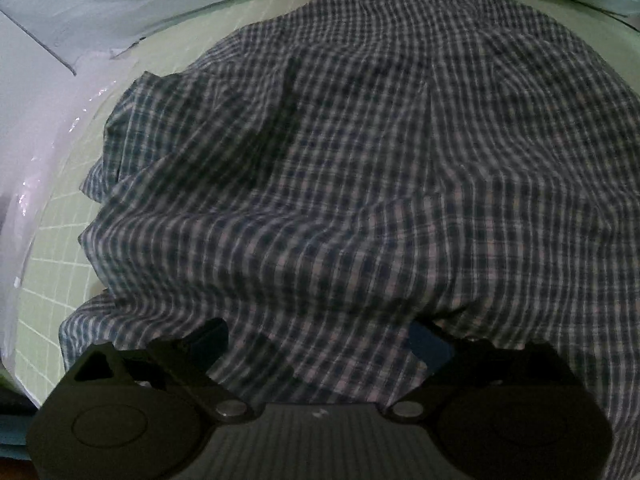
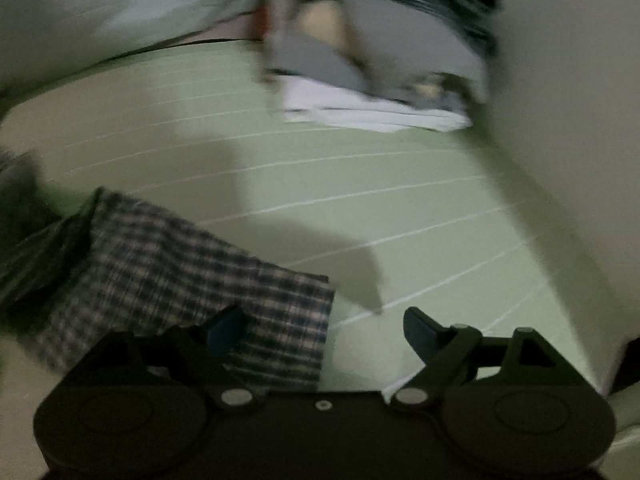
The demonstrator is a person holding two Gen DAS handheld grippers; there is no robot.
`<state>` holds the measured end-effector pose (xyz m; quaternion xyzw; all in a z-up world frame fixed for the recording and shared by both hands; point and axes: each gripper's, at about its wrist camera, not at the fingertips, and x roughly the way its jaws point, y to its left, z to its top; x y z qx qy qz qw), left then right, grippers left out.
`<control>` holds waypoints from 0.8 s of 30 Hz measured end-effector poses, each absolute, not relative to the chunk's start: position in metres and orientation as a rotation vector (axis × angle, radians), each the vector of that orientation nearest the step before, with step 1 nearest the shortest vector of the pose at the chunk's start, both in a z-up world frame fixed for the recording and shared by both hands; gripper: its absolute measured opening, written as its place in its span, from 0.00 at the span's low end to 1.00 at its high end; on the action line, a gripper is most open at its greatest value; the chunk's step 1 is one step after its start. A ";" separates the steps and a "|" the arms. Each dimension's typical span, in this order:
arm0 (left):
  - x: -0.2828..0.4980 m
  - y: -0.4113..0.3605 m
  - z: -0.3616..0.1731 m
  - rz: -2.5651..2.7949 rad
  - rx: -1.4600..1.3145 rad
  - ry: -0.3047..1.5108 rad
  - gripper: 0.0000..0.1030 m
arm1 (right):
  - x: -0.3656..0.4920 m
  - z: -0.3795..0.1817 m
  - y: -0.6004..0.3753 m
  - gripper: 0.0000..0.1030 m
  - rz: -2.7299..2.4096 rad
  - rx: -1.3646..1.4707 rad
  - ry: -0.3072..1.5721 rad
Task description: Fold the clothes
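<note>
Black left gripper [image 1: 320, 344] sits half buried under the blue-and-white checked cotton shirt [image 1: 360, 168]; whether its fingers pinch the cloth cannot be told. Right gripper [image 2: 324, 332] stands spread wide, nothing between its fingers, beside the shirt's edge. Loose cloth could bunch or slide off its fold. Beneath lies a pale green gridded mat [image 2: 360, 208]; blurred stacked clothes [image 2: 376, 108] wait behind.

Dim fisheye views with dark corners; right view motion-blurred.
</note>
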<state>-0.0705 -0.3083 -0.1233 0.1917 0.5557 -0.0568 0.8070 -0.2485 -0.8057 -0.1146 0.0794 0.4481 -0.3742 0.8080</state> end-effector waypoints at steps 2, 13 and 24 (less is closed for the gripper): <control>-0.067 -0.308 -0.125 -0.114 0.404 1.199 0.98 | -0.252 -0.117 -0.833 0.84 -0.890 0.179 0.960; -0.053 -0.284 -0.131 -0.073 0.211 1.280 1.00 | -0.288 -0.120 -0.885 0.80 -1.066 0.228 0.965; -0.044 -0.285 -0.132 -0.100 0.216 1.285 1.00 | -0.282 -0.107 -0.880 0.78 -0.947 0.821 0.686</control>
